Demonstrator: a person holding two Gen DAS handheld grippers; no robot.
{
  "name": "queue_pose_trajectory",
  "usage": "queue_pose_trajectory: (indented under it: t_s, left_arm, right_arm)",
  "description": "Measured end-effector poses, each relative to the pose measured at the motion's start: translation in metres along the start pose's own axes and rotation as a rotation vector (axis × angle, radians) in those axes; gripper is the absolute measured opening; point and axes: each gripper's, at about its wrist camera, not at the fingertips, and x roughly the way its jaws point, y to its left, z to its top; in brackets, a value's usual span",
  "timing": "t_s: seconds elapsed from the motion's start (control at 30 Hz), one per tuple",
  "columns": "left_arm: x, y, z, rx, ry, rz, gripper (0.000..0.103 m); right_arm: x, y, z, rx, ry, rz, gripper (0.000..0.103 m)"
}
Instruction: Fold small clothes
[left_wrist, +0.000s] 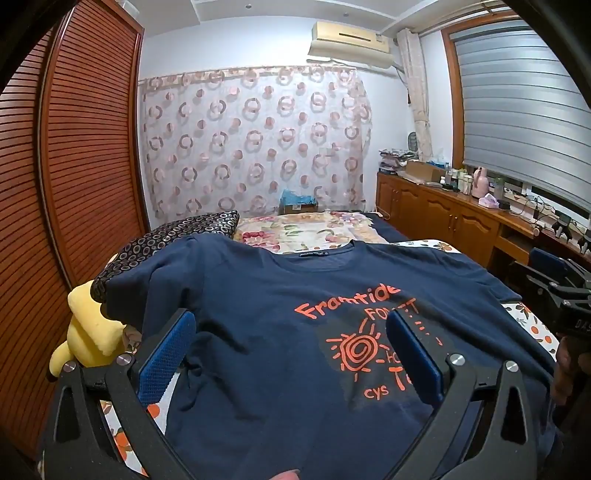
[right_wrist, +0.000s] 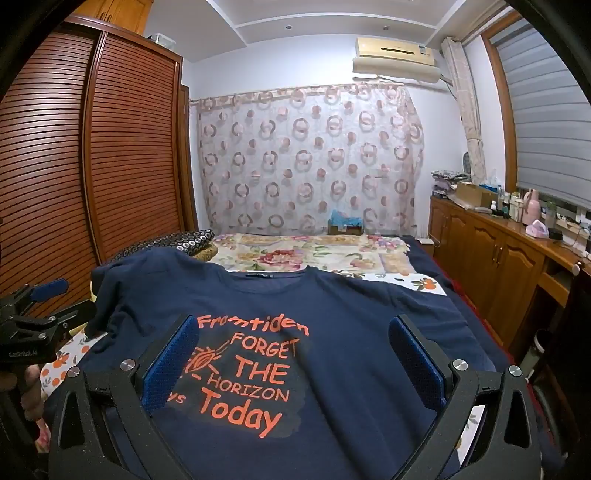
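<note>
Left gripper (left_wrist: 291, 354) and right gripper (right_wrist: 295, 362), jaws spread wide and empty, above navy T-shirt (right_wrist: 351, 306) lying flat ahead

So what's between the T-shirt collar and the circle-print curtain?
A floral quilt spread on the bed lies between the T-shirt collar and the curtain, with a small box at the curtain's foot; the right wrist view shows it.

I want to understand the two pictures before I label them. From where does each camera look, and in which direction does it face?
Left wrist: on the left gripper, facing slightly down over the navy T-shirt toward the curtain; its open blue fingers frame the view, the right gripper at the right edge.
Right wrist: on the right gripper, same direction; the left gripper and a hand at the left edge.
Shared: T-shirt, curtain, wardrobe, air conditioner.
</note>
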Motion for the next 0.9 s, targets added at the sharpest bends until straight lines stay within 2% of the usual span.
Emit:
queue_pose_trajectory:
  t_s: [0.9]
  left_arm:
    - [-0.002, -0.0054, 0.0006, 0.007, -0.007, 0.005, 0.103]
  right_arm:
    - [0.0006, -0.0006, -0.0012, 0.001, 0.001, -0.001, 0.102]
